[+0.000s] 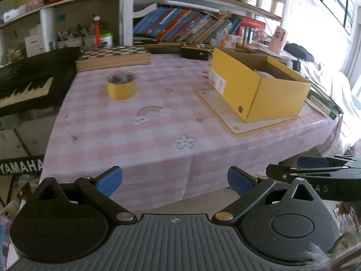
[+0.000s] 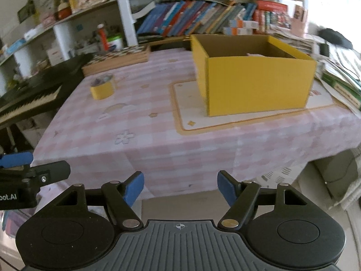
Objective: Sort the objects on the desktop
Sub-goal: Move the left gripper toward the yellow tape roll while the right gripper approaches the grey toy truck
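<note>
Left wrist view: left tongs (image 1: 174, 180) in the foreground, blue pads apart, nothing between them, hanging over the near edge of the worktop (image 1: 140, 149). Right tongs (image 1: 311, 169) poke in at the lower right, seen side-on. Pink checked cloth with a rainbow and flower print covers the worktop. Further in, left of centre, a yellow tape roll (image 1: 121, 85) stands flat on the cloth, small items inside, too blurred to tell. To the right, an open yellow box (image 1: 259, 88) sits on a pale mat (image 1: 227, 113), something pale inside. Behind the roll, a checkered board (image 1: 114, 57) lies at the far edge. Keyboard (image 1: 24, 85) off to the left. Bookshelf (image 1: 191, 24) at the back.

Right wrist view: right tongs (image 2: 180, 186) also apart and empty, short of the worktop edge. Left tongs (image 2: 33, 169) enter from the left edge. Tape roll (image 2: 102, 88) far left on the cloth, well apart from the yellow box (image 2: 259, 85). Picture is motion-blurred.
</note>
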{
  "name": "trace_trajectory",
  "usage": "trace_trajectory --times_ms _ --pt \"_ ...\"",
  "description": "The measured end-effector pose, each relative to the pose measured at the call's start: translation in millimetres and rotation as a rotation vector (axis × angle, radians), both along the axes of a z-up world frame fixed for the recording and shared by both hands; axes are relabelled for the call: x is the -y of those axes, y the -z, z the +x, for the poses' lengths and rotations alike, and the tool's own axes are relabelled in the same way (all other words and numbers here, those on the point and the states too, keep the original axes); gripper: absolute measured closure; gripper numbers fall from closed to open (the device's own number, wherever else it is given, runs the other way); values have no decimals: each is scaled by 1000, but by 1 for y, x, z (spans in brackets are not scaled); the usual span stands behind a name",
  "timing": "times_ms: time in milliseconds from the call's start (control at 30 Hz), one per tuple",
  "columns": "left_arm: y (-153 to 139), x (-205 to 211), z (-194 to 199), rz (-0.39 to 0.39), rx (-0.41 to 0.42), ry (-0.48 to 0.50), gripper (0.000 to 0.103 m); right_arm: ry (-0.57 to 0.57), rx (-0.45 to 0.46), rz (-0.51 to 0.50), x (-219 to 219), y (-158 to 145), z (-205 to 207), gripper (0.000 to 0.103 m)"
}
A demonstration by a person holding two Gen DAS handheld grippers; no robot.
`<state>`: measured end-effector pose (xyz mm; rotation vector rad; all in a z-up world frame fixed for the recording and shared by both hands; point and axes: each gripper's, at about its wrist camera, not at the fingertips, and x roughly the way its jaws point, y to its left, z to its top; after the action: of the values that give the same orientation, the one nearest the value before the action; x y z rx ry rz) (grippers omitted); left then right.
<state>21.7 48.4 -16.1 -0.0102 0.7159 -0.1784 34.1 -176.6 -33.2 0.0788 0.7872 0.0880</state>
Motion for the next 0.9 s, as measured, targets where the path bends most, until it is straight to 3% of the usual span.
trace_trajectory --times_ms 900 --pt "-3 -58 4 -3 17 -133 2 -192 24 -23 -71 -6 34 29"
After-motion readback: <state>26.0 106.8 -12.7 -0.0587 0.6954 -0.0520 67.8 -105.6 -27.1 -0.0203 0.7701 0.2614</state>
